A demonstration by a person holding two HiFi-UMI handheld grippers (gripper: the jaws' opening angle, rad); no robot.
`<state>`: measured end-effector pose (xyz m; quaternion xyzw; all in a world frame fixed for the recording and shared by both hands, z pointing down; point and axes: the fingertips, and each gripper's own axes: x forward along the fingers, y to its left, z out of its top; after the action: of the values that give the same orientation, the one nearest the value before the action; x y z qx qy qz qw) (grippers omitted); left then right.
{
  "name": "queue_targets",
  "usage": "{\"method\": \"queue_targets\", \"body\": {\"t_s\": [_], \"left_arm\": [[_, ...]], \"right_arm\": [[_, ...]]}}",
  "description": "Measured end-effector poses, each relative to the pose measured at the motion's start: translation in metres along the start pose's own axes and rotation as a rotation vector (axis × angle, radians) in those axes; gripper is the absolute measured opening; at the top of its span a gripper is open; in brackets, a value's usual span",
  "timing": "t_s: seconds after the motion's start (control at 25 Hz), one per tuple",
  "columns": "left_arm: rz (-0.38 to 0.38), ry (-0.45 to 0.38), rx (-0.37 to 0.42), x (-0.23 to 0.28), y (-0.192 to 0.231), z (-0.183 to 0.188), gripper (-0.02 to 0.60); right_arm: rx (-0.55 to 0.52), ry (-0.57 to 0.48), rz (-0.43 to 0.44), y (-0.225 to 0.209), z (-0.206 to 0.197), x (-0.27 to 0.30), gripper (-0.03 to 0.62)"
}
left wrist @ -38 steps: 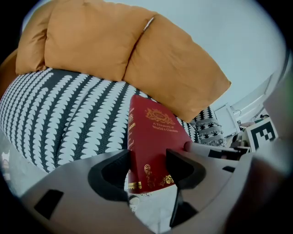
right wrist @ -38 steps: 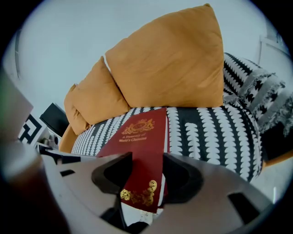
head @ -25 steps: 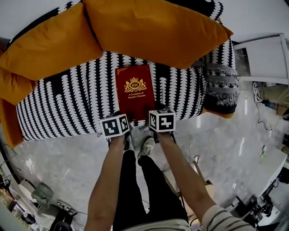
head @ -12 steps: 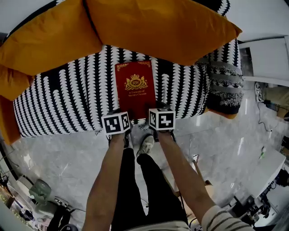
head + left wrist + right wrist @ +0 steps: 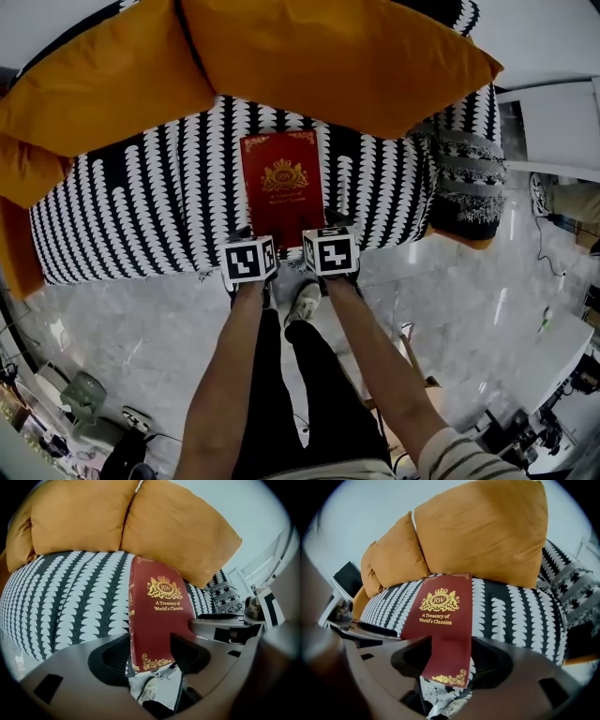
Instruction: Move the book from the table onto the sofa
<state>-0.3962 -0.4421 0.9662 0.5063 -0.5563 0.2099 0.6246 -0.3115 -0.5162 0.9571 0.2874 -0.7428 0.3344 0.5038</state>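
A red hardcover book point(image 5: 281, 187) with a gold crest is laid flat, cover up, on the seat of a black-and-white patterned sofa point(image 5: 141, 206). Its far end is near the large orange cushions point(image 5: 328, 56), and its near edge is at the seat's front edge, above the pale marble floor point(image 5: 469, 300). The book's near left corner is clamped by the left gripper point(image 5: 150, 654), whose fingers point(image 5: 110, 658) are closed against it. The near right corner is straddled by the right gripper point(image 5: 449, 660). Its fingers point(image 5: 494, 660) have just been opening and are spread wide, with the book between them but not pressed.
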Motion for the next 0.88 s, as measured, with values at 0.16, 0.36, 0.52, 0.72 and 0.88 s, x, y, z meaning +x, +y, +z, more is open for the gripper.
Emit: {"method": "queue_targets", "body": {"t_s": [0.16,0.36,0.52,0.72,0.88], "left_arm": [[0.024,-0.019,0.005,-0.006,0.003,0.000,0.254],[0.048,-0.063,0.006,-0.022,0.001,0.006,0.253],[0.043,-0.093,0.014,-0.035,-0.006,0.007,0.253],[0.048,-0.153,0.023,-0.063,-0.016,0.006,0.173],[0.051,-0.190,0.029,-0.086,-0.025,0.007,0.112]], "right_arm": [[-0.001,-0.015,-0.008,0.000,0.002,-0.006,0.261],[0.002,-0.032,-0.024,0.000,0.004,-0.015,0.259],[0.003,-0.048,-0.009,0.009,0.007,-0.028,0.251],[0.000,-0.088,0.006,0.023,0.011,-0.052,0.196],[-0.001,-0.135,0.017,0.035,0.018,-0.075,0.176]]}}
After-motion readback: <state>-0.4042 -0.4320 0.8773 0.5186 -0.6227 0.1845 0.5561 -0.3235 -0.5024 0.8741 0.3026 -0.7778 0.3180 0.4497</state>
